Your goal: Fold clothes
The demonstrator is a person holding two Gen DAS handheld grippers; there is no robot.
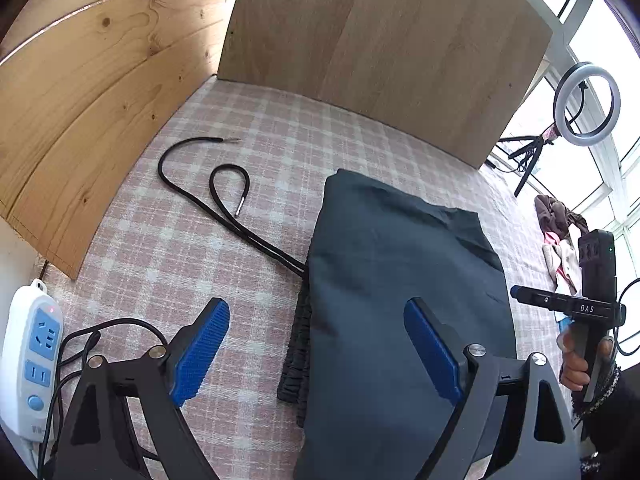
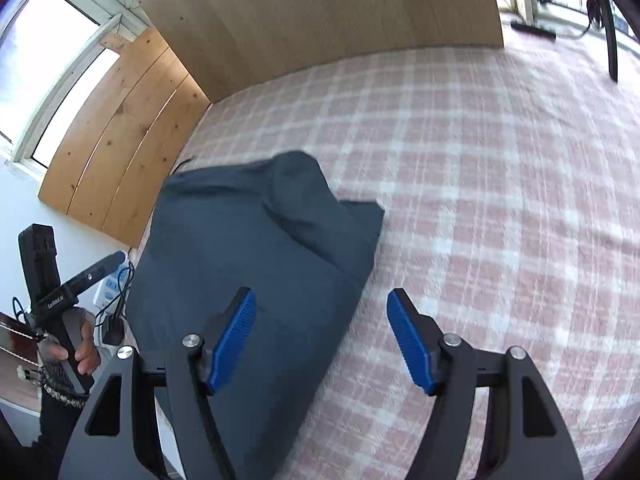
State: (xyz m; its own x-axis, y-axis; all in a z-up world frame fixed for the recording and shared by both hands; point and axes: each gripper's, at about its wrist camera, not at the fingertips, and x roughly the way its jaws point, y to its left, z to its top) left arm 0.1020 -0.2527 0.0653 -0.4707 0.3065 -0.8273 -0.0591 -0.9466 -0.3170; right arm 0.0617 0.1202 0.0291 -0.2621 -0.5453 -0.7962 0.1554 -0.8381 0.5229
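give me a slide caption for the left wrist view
Open left claw above folded dark grey garment on pink plaid blanket.

Left gripper (image 1: 316, 354) and right gripper (image 2: 322, 340), jaws spread wide and empty, each in a hand.

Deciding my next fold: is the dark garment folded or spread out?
Folded. The dark garment lies as a compact doubled stack on the plaid bedcover, layered edges showing; its drawstring trails out.

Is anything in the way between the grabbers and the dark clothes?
Nothing visible is. Both open hand-held grippers, left and right, hover directly over the folded dark grey garment. Its black drawstring trails off to the side.
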